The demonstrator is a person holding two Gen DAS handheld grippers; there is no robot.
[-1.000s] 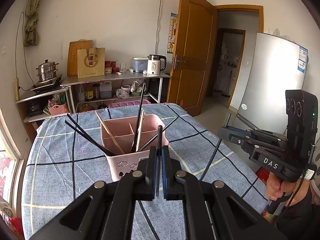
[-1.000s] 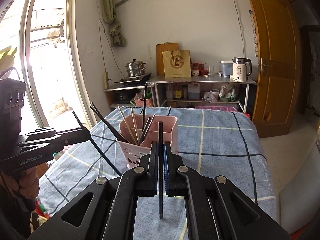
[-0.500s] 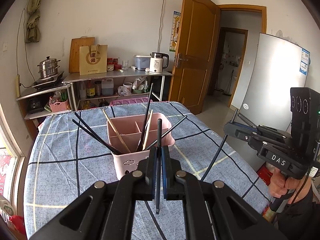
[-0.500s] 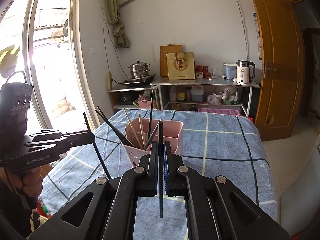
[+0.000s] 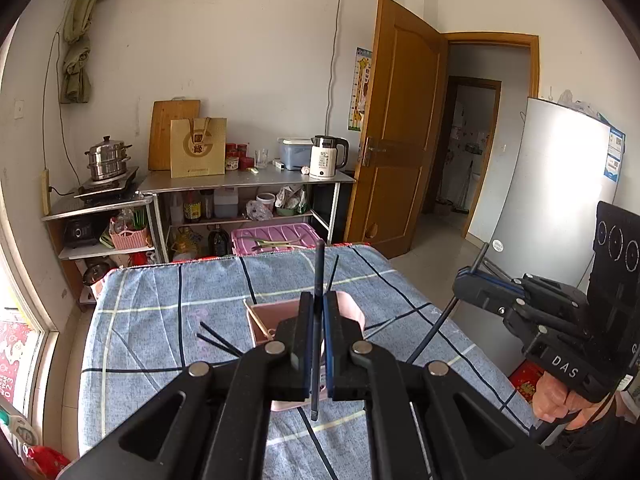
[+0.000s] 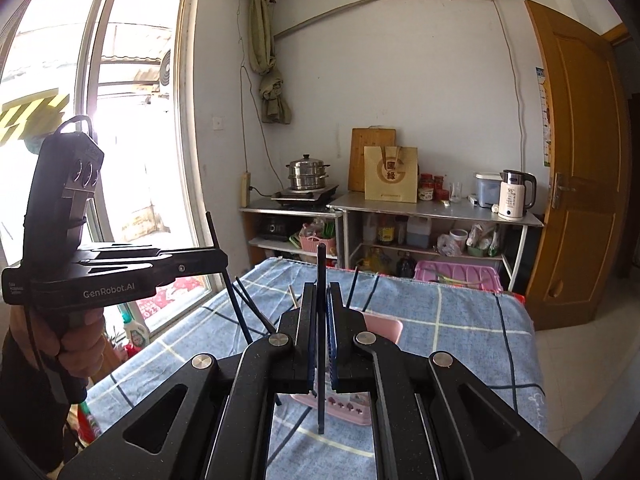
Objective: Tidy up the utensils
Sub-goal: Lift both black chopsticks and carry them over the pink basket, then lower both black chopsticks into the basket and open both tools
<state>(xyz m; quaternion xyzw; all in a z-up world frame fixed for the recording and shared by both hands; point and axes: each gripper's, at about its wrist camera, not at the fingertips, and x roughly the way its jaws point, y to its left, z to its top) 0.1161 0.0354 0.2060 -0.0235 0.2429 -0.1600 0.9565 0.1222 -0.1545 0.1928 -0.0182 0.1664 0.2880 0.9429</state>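
Left wrist view showed our left gripper (image 5: 315,354) pinching a dark chopstick (image 5: 318,280) upright between pressed-together fingers, directly over the pink utensil holder (image 5: 352,312) on the blue checked tablecloth (image 5: 140,340). We judged the stick was held vertical so that it could drop tip-first into one compartment; which compartment lay under it we could not tell, since the gripper hid most of the holder. Other dark chopsticks (image 5: 214,340) and a pale wooden one (image 5: 256,318) leaned out of the holder.

Our right gripper (image 6: 320,354) likewise clamped a second dark chopstick (image 6: 321,276) upright, with the holder (image 6: 384,330) just beyond and below its fingers; we were probably bringing both sticks to the same holder as a pair.

Readable writing: "DAS" on the right gripper's body (image 5: 560,364) as seen from the left, "GenRobot.AI" on the left gripper's body (image 6: 112,292) as seen from the right, and a large "G" logo on the paper bag (image 6: 390,178) on the shelf.
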